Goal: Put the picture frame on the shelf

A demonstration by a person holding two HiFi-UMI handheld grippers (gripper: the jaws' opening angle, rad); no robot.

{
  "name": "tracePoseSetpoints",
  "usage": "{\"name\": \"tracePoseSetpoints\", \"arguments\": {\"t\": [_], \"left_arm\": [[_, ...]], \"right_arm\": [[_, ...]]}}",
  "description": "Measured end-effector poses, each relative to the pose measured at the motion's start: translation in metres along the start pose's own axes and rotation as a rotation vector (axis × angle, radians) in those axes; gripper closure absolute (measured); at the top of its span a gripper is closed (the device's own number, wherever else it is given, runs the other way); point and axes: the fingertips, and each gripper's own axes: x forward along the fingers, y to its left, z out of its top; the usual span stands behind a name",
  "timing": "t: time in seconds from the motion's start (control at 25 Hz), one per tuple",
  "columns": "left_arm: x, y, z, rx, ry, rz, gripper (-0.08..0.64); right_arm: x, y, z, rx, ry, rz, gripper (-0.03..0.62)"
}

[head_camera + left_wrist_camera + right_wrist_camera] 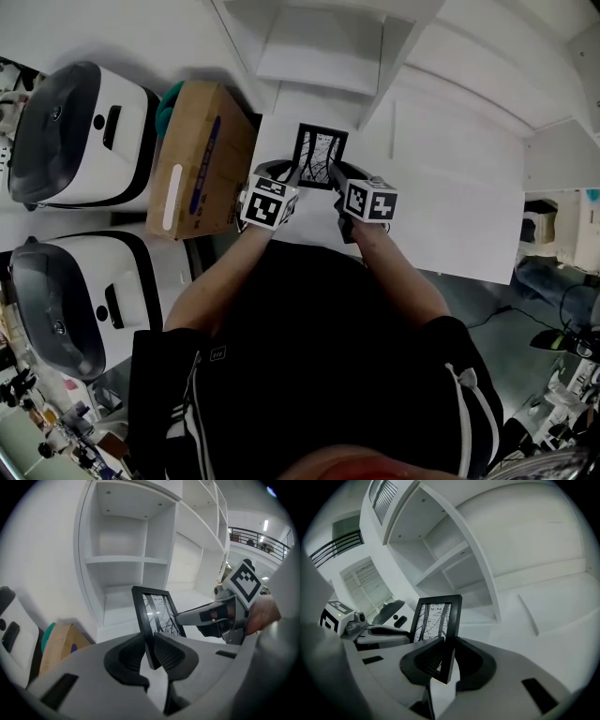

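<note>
A black picture frame (320, 156) with a black-and-white print stands upright between both grippers, in front of the white shelf unit (319, 49). My left gripper (294, 178) is shut on the frame's left edge, and my right gripper (336, 177) is shut on its right edge. In the left gripper view the frame (157, 614) rises from the left gripper (151, 645), with the right gripper (206, 616) reaching in from the right. In the right gripper view the frame (436, 620) sits in the right gripper (446, 656). The empty shelf compartments (125, 541) lie straight ahead.
A brown cardboard box (201, 160) lies left of the frame, with a teal object (172, 96) behind it. Two white and grey machines (79, 132) (75, 302) stand at far left. A low white platform (455, 217) stretches right under the shelf unit.
</note>
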Motion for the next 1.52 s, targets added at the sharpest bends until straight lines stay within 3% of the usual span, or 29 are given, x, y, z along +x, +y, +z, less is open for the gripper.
{"name": "tracePoseSetpoints", "arguments": {"t": [0.64,1.16,1.52], "left_arm": [[0.022,0.052,0.028,0.019,-0.045,-0.042,0.496],[0.026,0.1,0.038,-0.023,-0.086,0.021,0.497],[0.062,0.116,0.007,-0.085,-0.055,0.029,0.497]], "right_arm": [[0.052,0.002,0.042,-0.056,-0.02,-0.011,0.509],[0.112,0.018,0.084,-0.156,-0.014,0.049,0.512],[0.149,-0.001,0.055,-0.123,0.06,0.042,0.512]]}}
